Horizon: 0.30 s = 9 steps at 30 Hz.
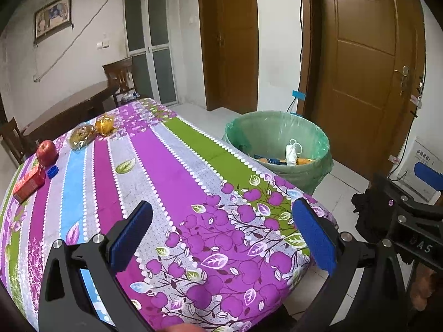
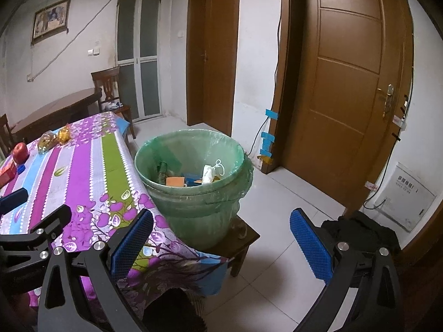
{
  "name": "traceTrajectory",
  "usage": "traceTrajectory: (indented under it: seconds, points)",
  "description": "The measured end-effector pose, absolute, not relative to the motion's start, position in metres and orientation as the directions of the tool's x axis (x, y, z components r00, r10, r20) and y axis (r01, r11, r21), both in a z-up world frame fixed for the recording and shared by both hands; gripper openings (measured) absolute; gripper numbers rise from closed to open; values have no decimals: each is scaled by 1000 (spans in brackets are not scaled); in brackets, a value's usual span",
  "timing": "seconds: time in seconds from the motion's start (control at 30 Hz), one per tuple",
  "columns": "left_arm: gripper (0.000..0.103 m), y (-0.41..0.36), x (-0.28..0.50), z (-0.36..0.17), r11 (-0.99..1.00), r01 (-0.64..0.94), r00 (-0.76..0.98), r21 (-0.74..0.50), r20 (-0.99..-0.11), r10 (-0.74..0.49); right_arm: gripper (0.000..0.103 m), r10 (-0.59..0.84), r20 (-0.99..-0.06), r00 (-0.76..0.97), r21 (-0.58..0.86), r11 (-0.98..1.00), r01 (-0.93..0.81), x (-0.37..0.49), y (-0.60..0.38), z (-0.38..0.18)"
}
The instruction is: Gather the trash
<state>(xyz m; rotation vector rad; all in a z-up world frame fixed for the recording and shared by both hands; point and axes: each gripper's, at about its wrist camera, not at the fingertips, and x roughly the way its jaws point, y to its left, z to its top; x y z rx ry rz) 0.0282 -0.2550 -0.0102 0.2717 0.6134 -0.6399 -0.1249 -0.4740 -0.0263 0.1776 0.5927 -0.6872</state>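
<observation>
- Trash is lying at the far left of the table [image 1: 180, 166]: two crinkly wrappers [image 1: 83, 135], a blue cap [image 1: 52, 171] and a red box [image 1: 29, 184]; an apple [image 1: 47, 152] is sitting among them and is probably not trash.
- Bin [image 2: 193, 166], lined with a green bag, is standing on a low stool [image 2: 238, 240] just beside the table's right edge, already holding a mask, cartons and other scraps.
- Left tongs [image 1: 221, 238] are hovering wide and empty over the near end of the cloth, well apart from every piece.
- Right tongs [image 2: 221, 240] are also gaping wide, gripping nothing, and are pointing at the bin rather than at the table.
- Judging from this, the step in hand is reaching for the next piece, and the left tongs are the better placed for it.
- Reaching should be going forward and to the left along the stripes, keeping the pads above the cloth so it is not being dragged or bunched.
- Wrappers look light and springy, so closing should be happening low, across a crumpled fold, not on a loose corner.
- Cap is small and flat; gripping it across its rim from above seems safest, and it is lying just beside the apple and box, so nudging those is a risk.
- Right tongs are best staying clear of the bin mouth, leaving the drop path open.
</observation>
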Motion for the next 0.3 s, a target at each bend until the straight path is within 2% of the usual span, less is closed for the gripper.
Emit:
traceTrajectory:
  seconds: [0.13,0.3]
  points:
    - [98,-256,32,-11,760,649,596,30,-642,-483,99,-556,-575,601,-24,745,666,-126,-479,-26]
    - [98,-254,33,-9,771,636,609,34,-636,-474,99,-565,-578,589,-57,748,661,-125,-476,-24]
